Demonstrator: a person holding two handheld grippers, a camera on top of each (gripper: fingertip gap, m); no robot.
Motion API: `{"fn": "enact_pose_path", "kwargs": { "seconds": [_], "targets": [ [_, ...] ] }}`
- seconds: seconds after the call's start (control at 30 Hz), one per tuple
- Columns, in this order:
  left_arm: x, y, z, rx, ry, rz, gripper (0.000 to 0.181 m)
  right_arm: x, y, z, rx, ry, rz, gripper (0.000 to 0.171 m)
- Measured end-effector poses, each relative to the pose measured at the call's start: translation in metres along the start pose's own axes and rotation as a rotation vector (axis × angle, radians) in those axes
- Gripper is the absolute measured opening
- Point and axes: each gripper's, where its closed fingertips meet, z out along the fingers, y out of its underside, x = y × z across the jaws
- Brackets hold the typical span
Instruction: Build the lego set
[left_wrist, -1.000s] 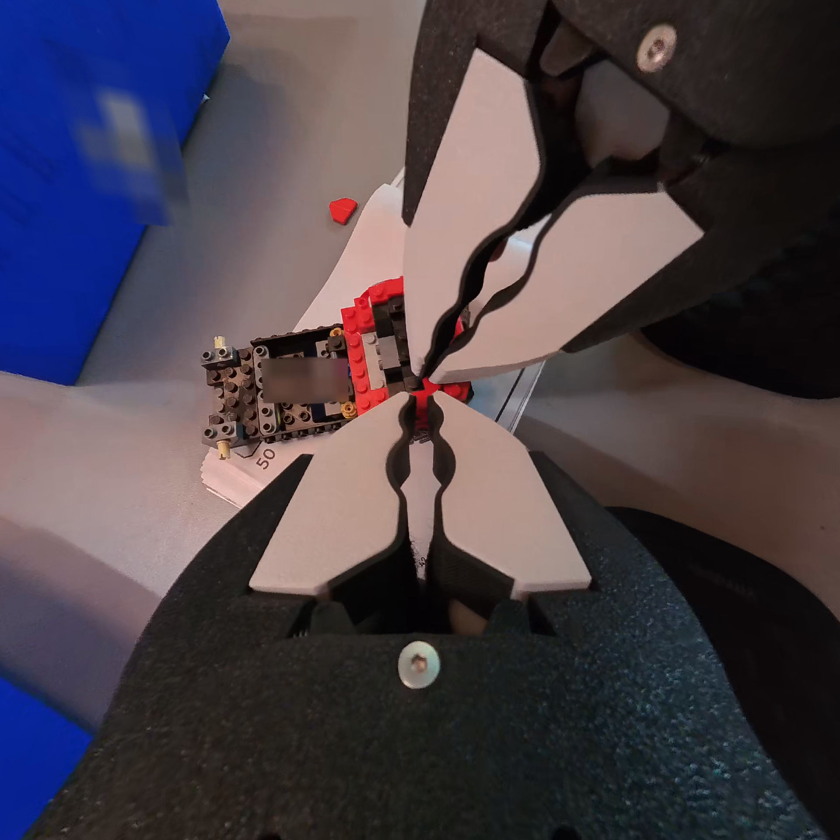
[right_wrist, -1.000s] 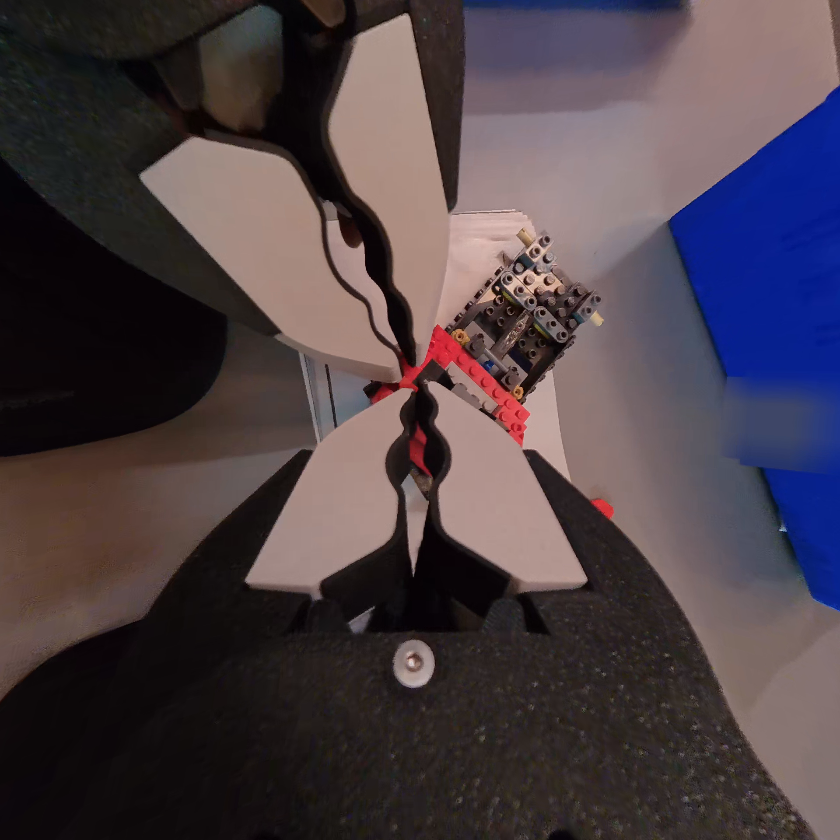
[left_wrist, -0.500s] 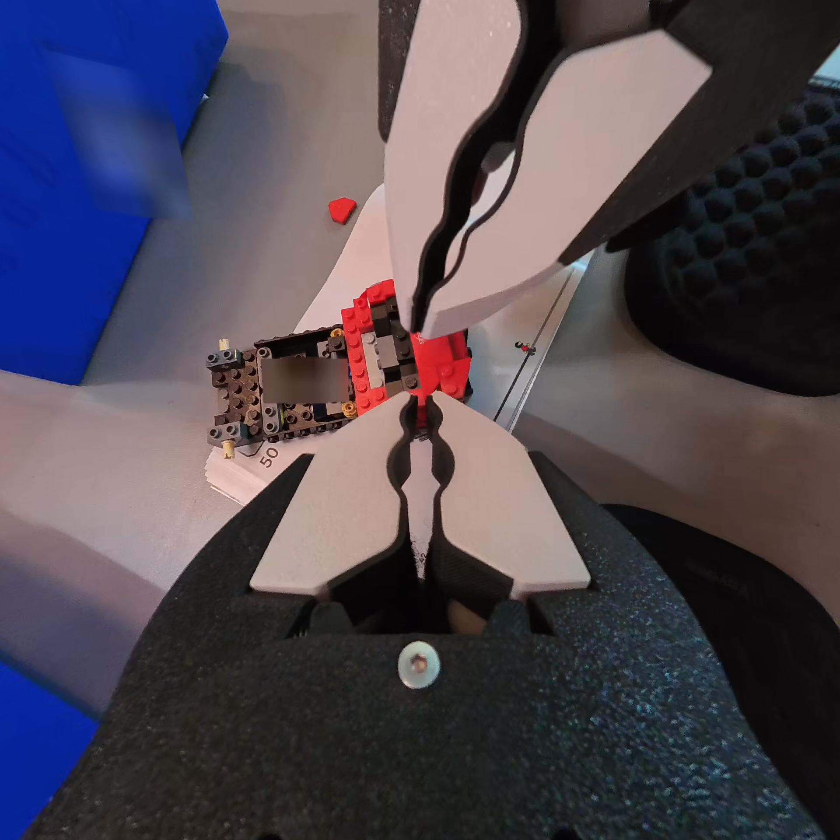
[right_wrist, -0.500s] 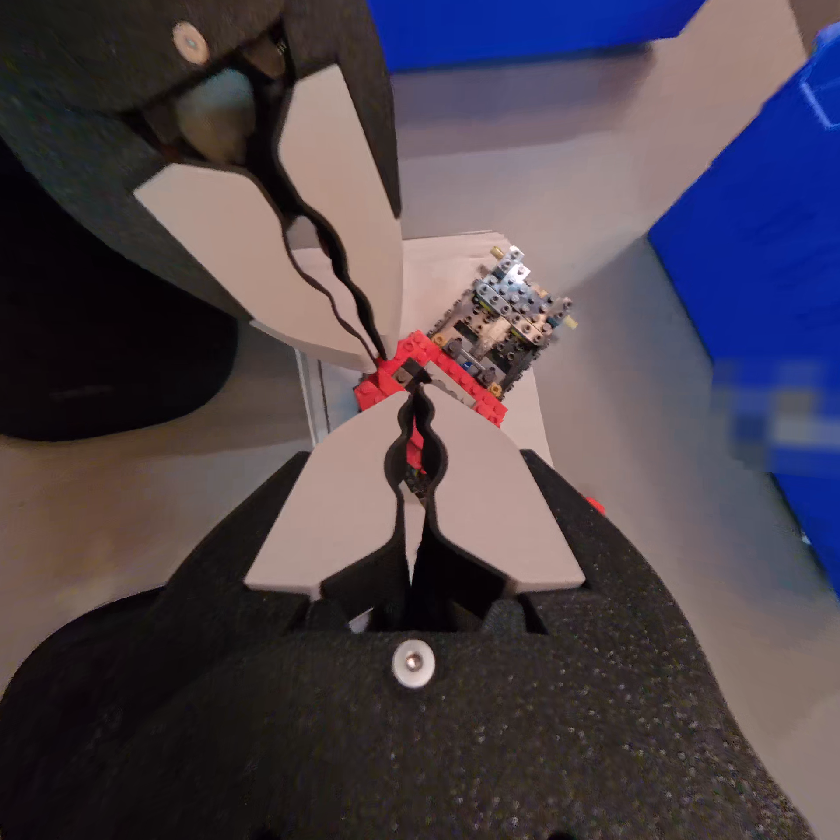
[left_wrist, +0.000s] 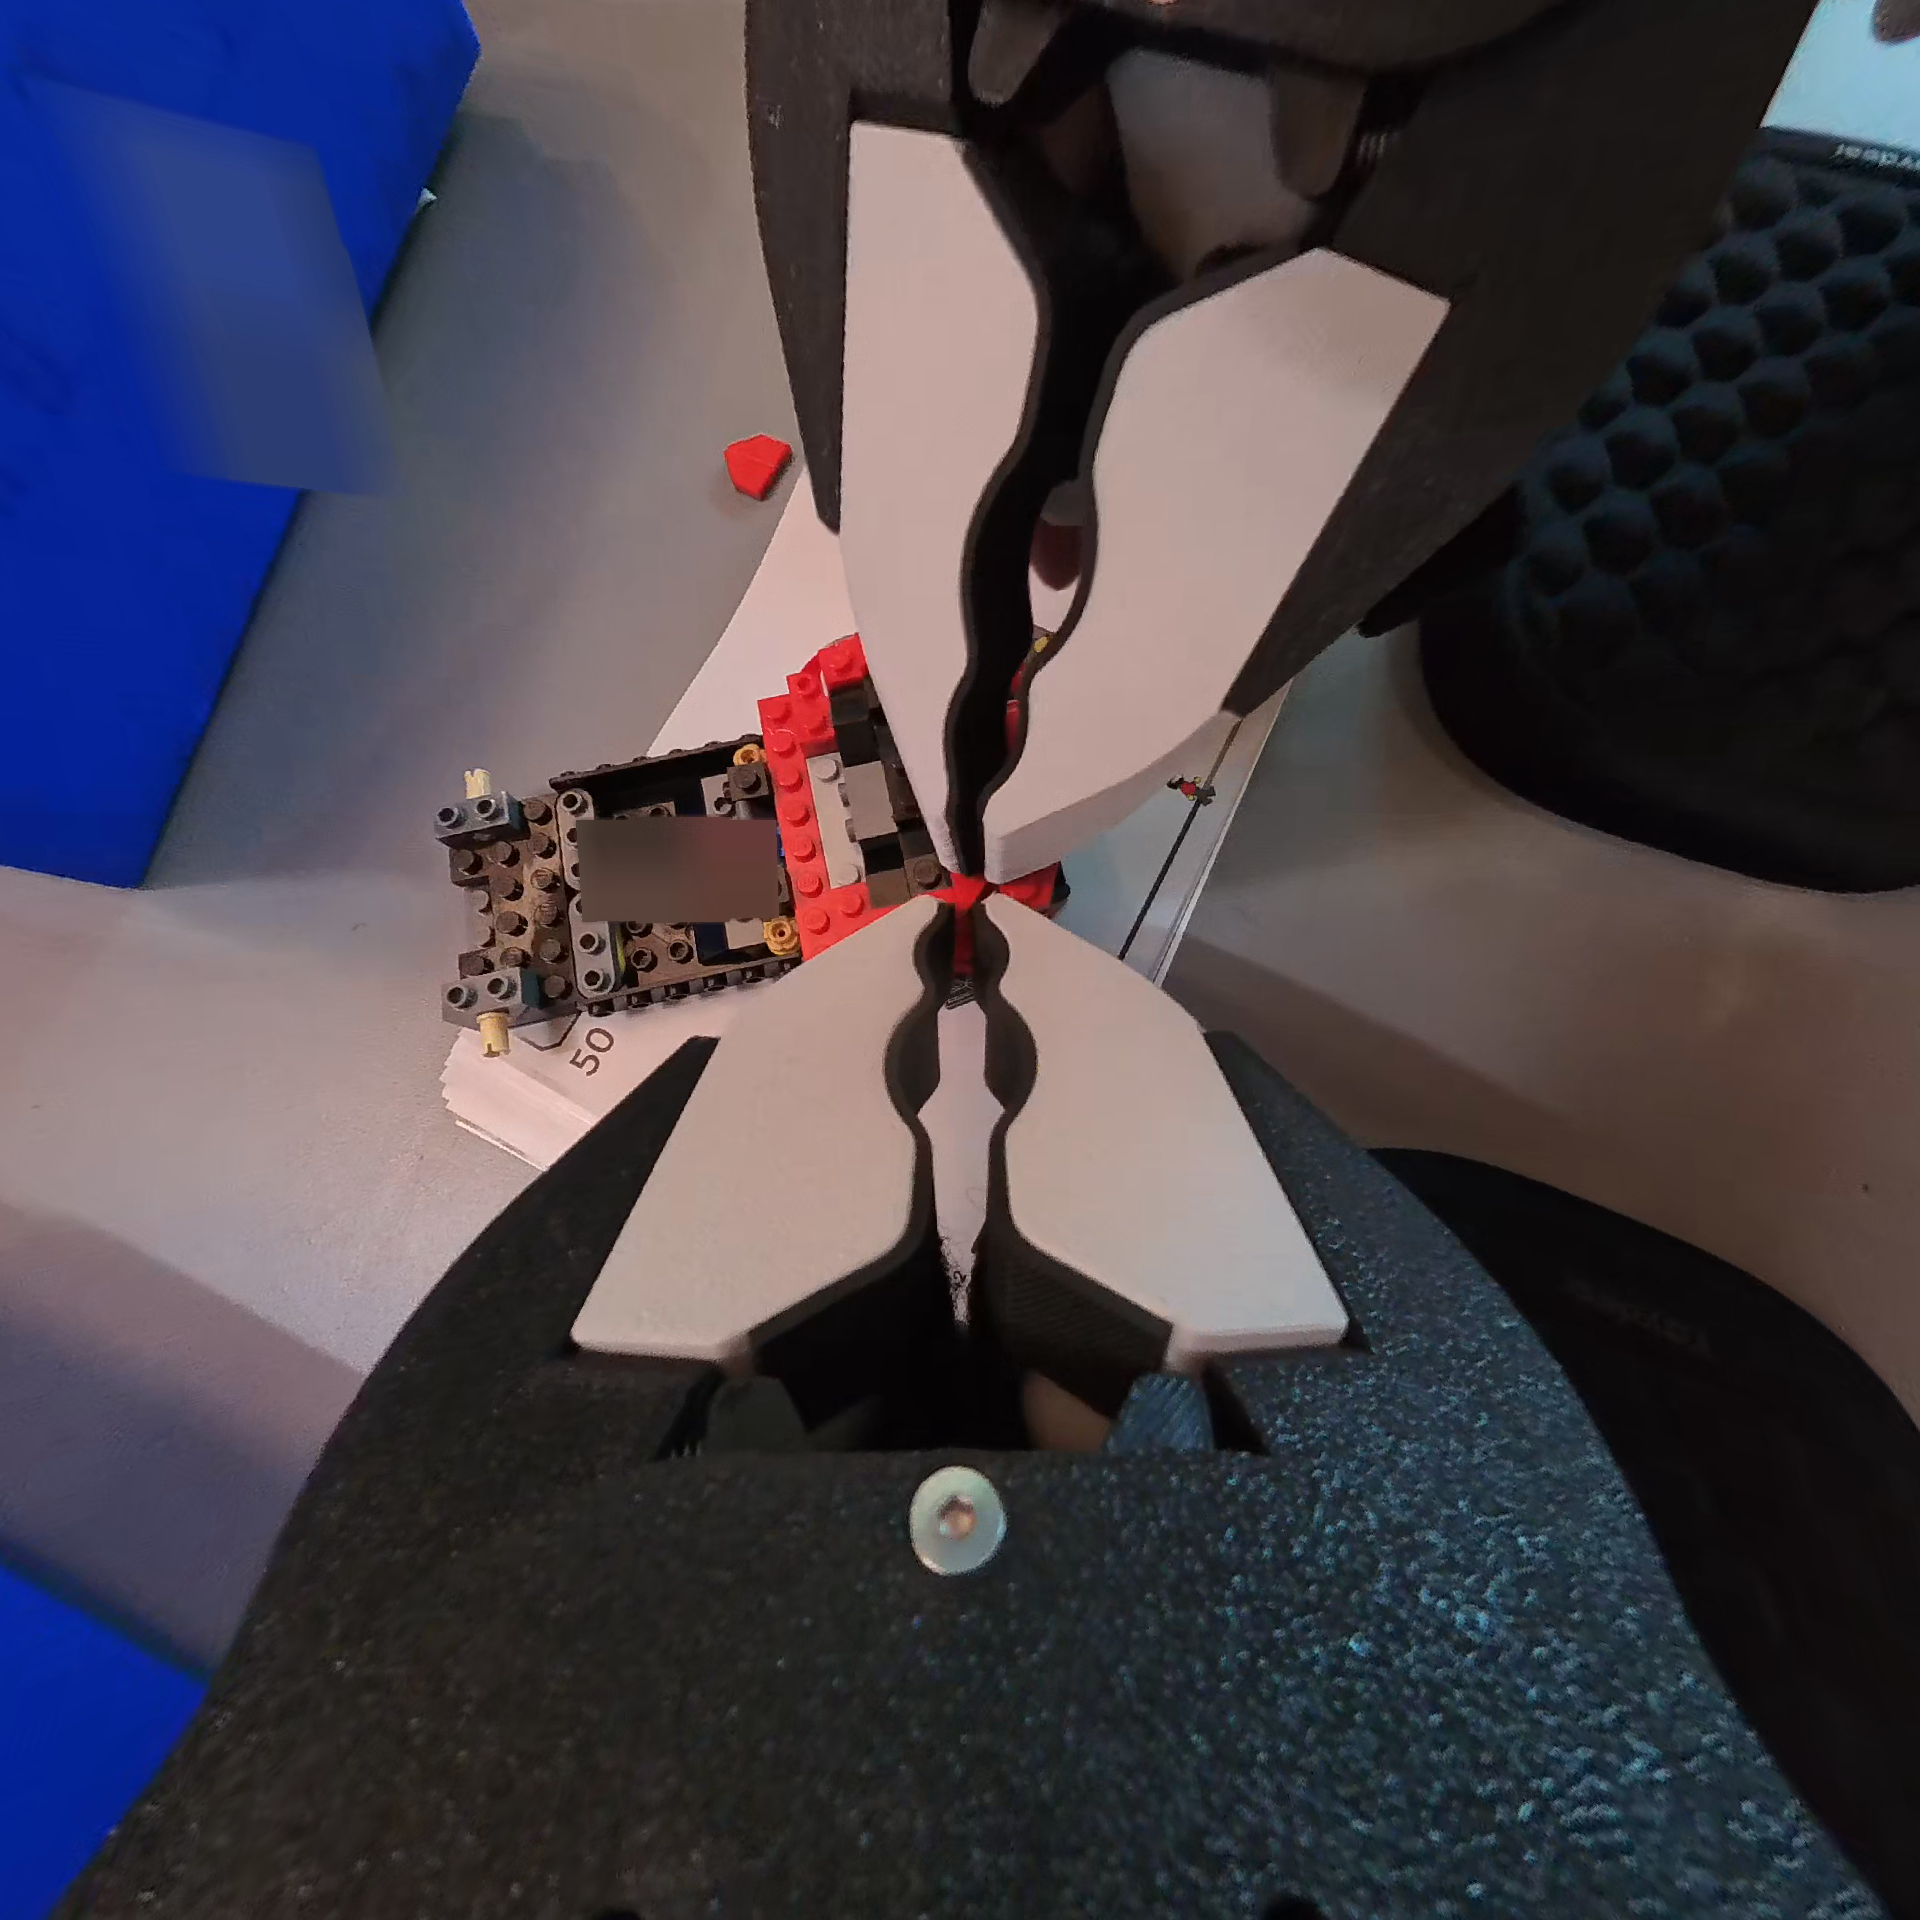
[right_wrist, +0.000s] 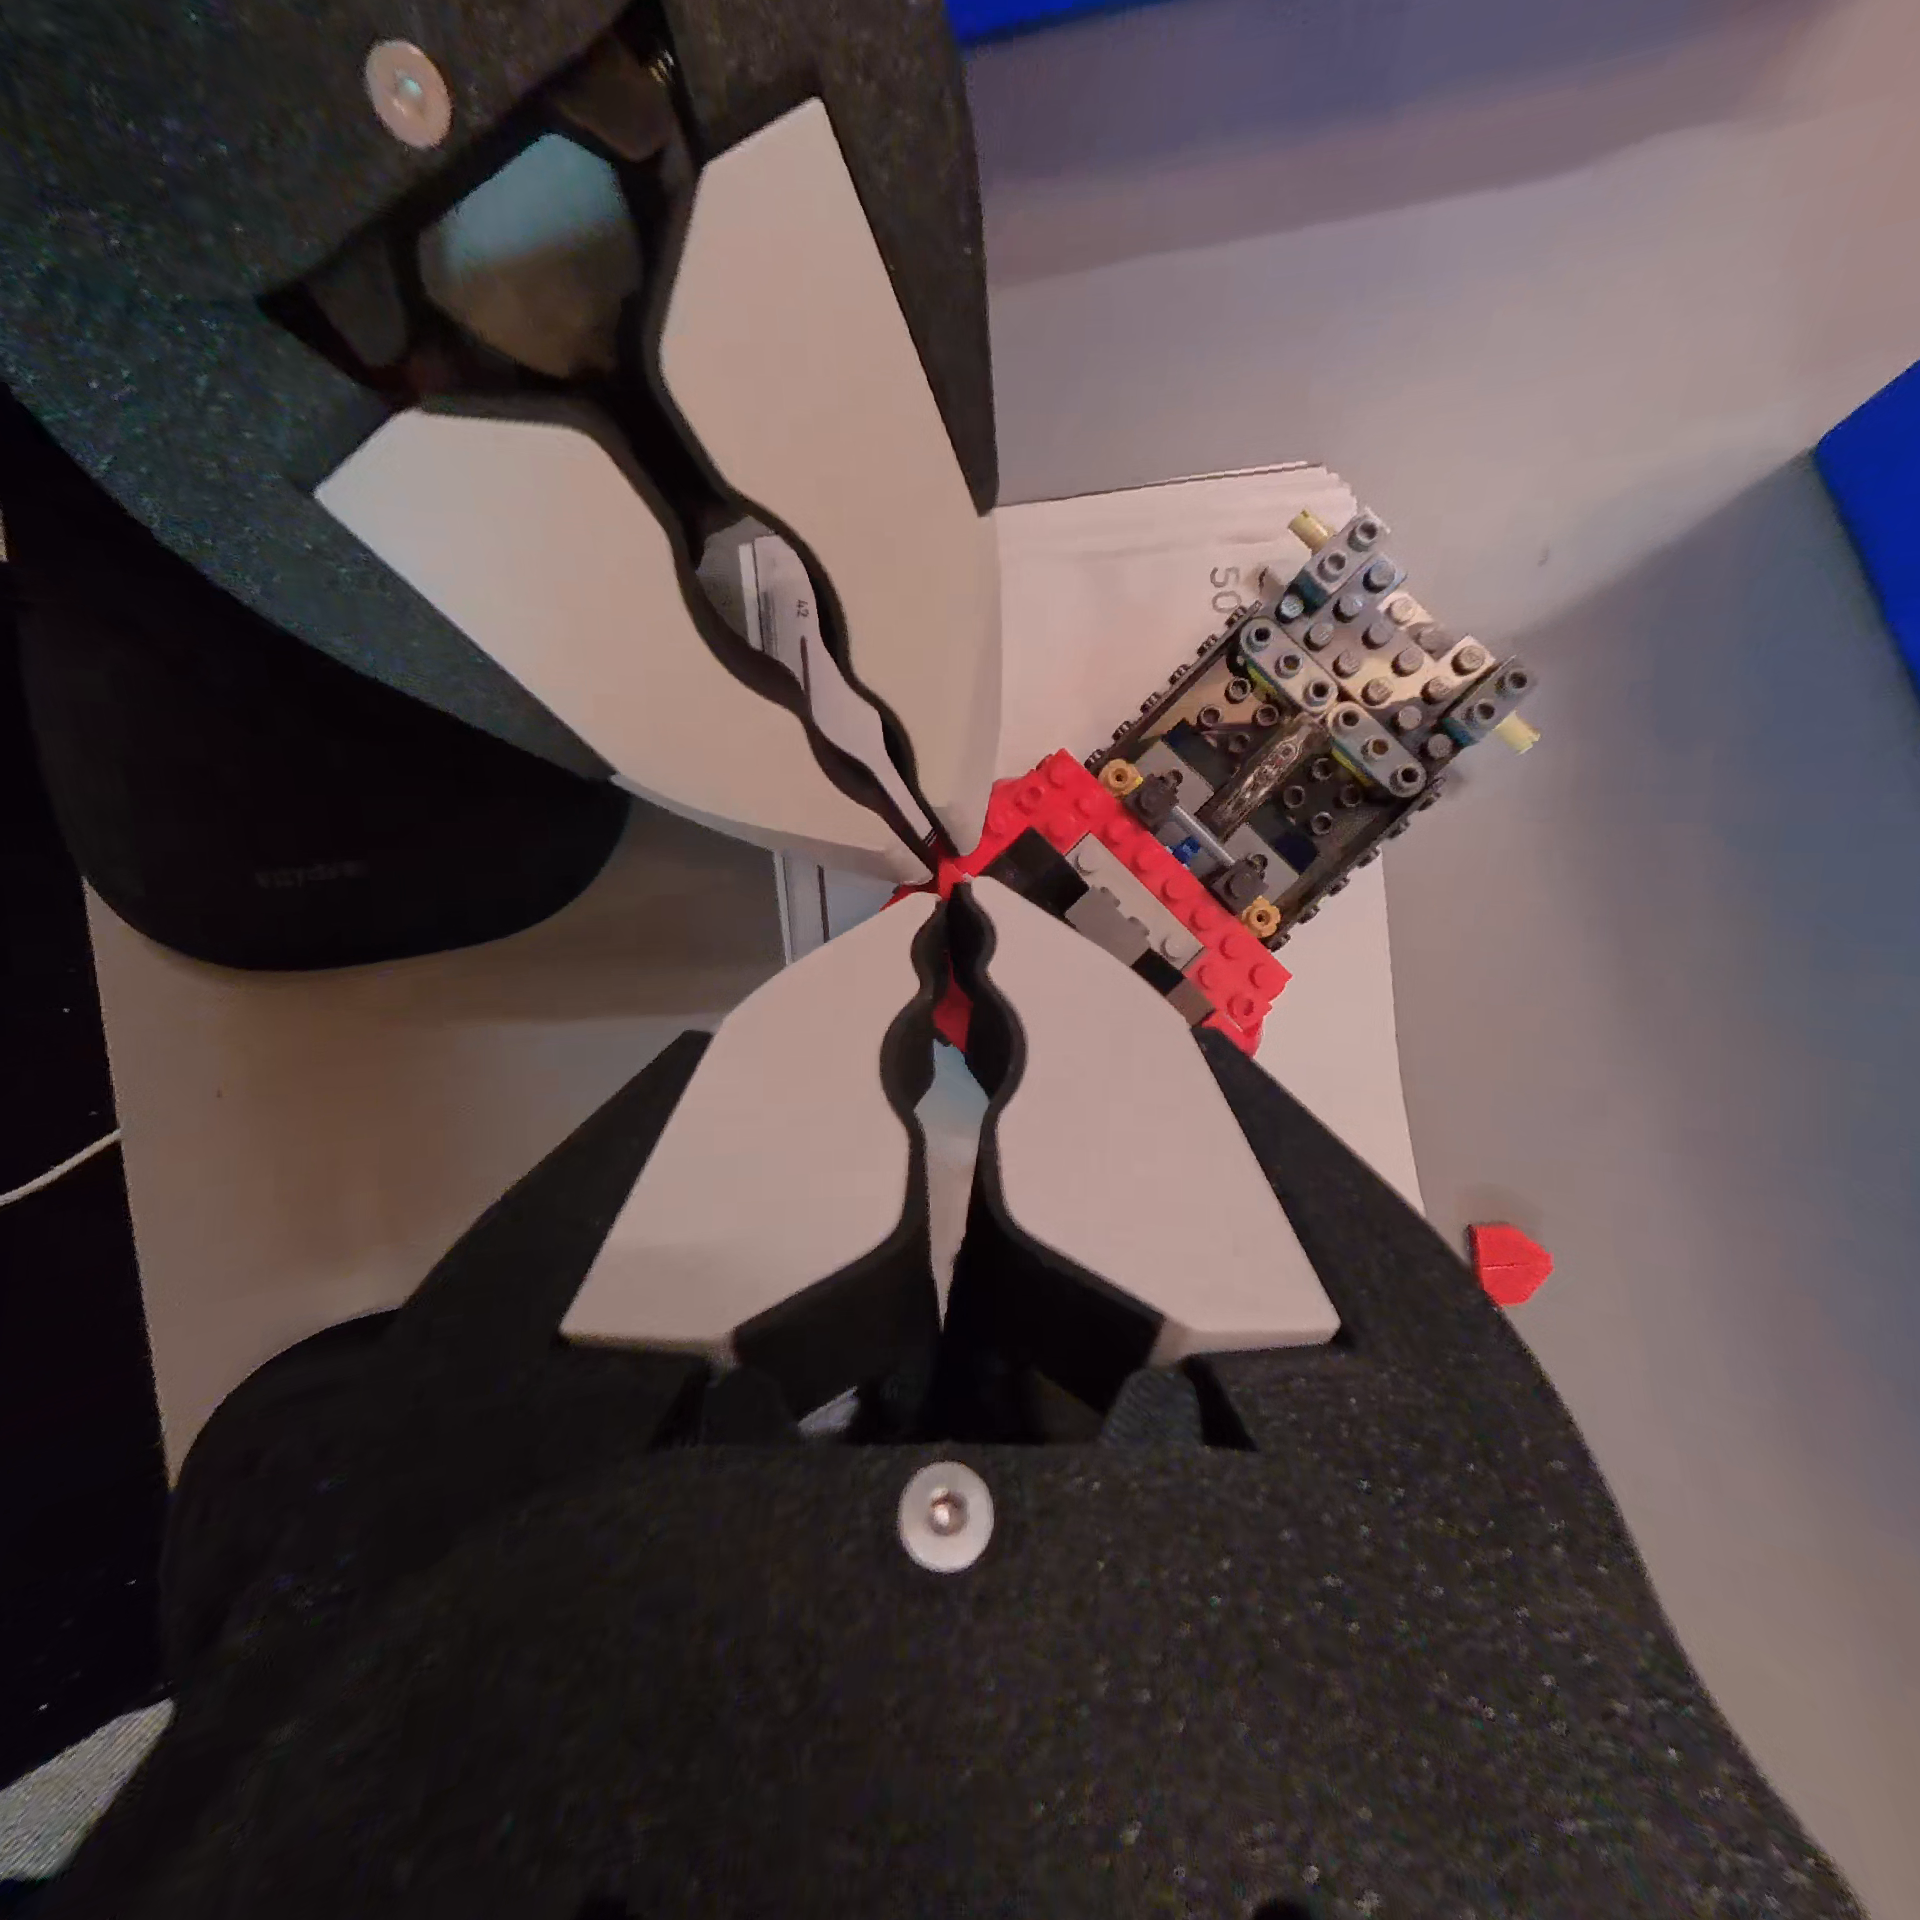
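Note:
The lego model (left_wrist: 665, 883) is a black and grey studded chassis with a red front section and lies on an instruction booklet (left_wrist: 520, 1091). It also shows in the right wrist view (right_wrist: 1320, 727). My left gripper (left_wrist: 961, 920) is shut on the model's red front end (left_wrist: 966, 891). My right gripper (right_wrist: 951, 906) is shut too. It comes in from the opposite side, and its tips meet the same red end, almost touching the left gripper's tips. The fingers hide what lies between the tips.
A loose small red piece (left_wrist: 758, 464) lies on the grey table past the booklet, and shows in the right wrist view (right_wrist: 1507, 1262). Blue bins (left_wrist: 156, 416) stand to the left. A black textured object (left_wrist: 1714, 520) sits to the right. Left and right tips are no more than a few centimetres apart. The right tips stand about 12 cm off the loose small red piece (left_wrist: 758, 464). It is also in sight in the right wrist view (right_wrist: 1499, 1261).
Half a second ago my right gripper had lifted onto the top of the model. It has come back down to the red front end. My left gripper and the model have stayed put.

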Motion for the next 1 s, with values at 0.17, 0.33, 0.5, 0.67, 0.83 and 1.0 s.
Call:
{"fn": "enact_pose_path", "kwargs": {
  "seconds": [0.17,0.33,0.5,0.67,0.83,1.0],
  "targets": [
    [0.000,0.000,0.000,0.002,0.005,-0.006,0.002,0.000,0.001,0.000,-0.060,-0.029,0.071,0.000],
    [0.000,0.000,0.000,0.005,0.010,-0.011,0.001,0.000,0.002,0.000,-0.102,0.000,0.064,0.000],
    [0.001,0.000,0.000,0.006,0.015,-0.012,0.001,0.000,0.002,0.000,-0.153,0.045,0.039,0.001],
    [0.001,0.000,0.000,0.002,0.013,-0.008,0.001,0.001,0.001,-0.001,-0.154,0.025,0.019,0.000],
    [-0.001,0.000,-0.004,0.030,0.012,-0.031,0.000,0.016,-0.015,-0.025,0.040,0.028,0.053,0.000],
    [-0.004,-0.006,-0.004,0.057,-0.005,-0.029,0.000,0.009,-0.004,-0.014,-0.022,0.005,-0.023,0.000]
  ]
}}
